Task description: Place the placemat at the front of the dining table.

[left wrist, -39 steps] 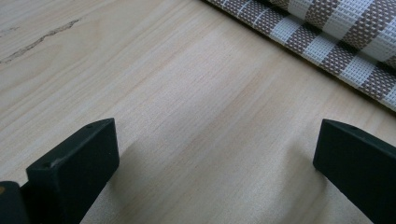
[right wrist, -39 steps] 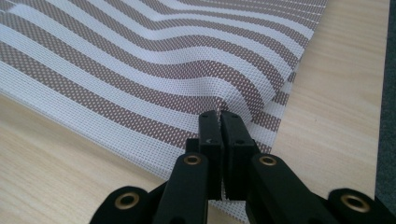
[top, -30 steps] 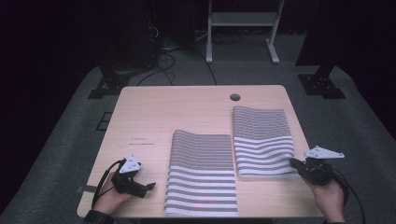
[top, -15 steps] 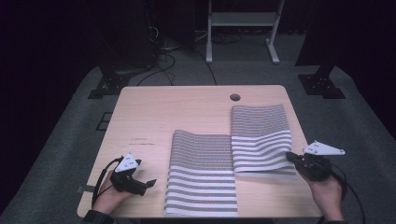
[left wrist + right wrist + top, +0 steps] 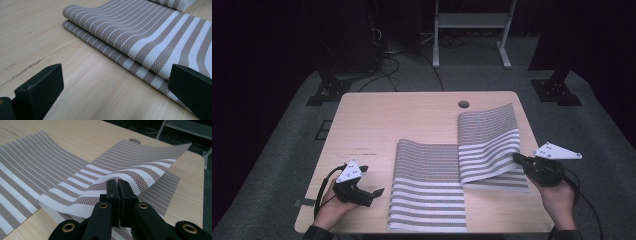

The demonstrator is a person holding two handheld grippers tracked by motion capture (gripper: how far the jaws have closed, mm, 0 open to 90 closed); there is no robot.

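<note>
Two grey-and-white striped woven placemats lie on the wooden table. The left placemat is folded double and lies flat. My left gripper rests on the table just left of it, jaws wide open and holding nothing. The right placemat is also in two layers. My right gripper is shut on the right edge of its top layer and holds that edge raised, so the lower layer shows beneath.
A round cable hole sits near the table's far edge. Bare wood stretches across the far left half. Beyond the table stand a white frame, dark stands and cables on grey carpet.
My right gripper has lifted the right placemat's top layer by its right edge and drawn it slightly leftward. The left gripper has barely shifted.
</note>
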